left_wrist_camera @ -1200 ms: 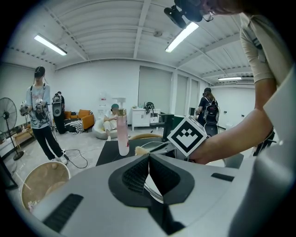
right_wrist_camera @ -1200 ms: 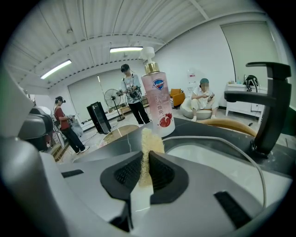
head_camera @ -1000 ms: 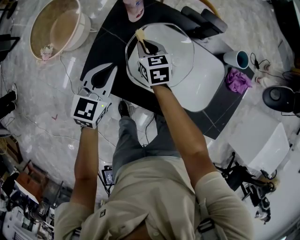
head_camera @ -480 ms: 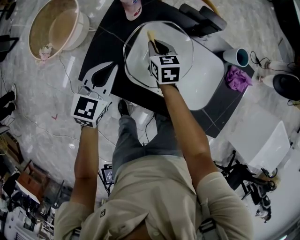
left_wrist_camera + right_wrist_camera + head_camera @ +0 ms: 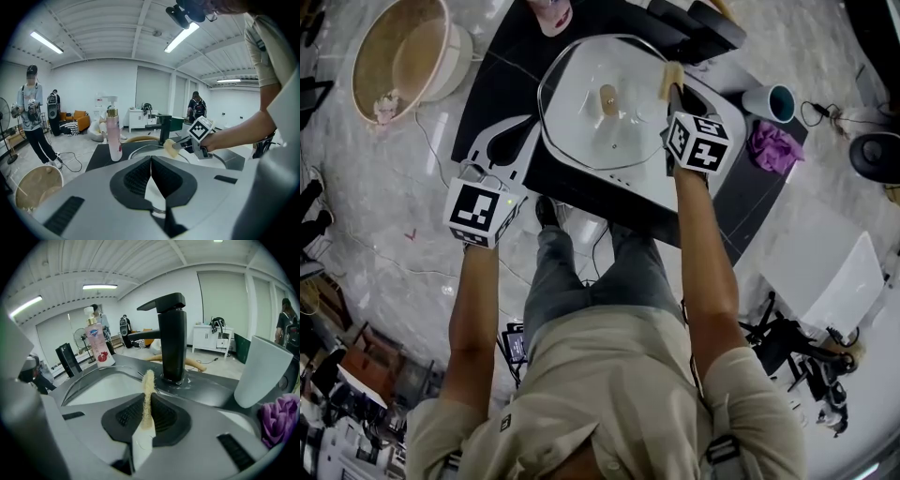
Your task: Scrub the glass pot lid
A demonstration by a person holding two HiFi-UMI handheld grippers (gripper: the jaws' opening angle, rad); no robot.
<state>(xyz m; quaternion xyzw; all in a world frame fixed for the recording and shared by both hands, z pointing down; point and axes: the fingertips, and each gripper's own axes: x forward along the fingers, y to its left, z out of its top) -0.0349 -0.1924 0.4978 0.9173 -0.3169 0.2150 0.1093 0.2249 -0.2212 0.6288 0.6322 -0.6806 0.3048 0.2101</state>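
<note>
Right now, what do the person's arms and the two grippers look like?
The left gripper and right gripper have light grey bodies with black ribbed pads. Each carries a white cube with black square markers. The arms are bare below short beige shirt sleeves.

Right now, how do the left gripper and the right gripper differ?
The left gripper is shut on the glass pot lid's left rim, while the right gripper is shut on a yellow sponge. The left gripper sits nearer the person; the right gripper reaches farther, by the black faucet. Both have their fingers closed.
</note>
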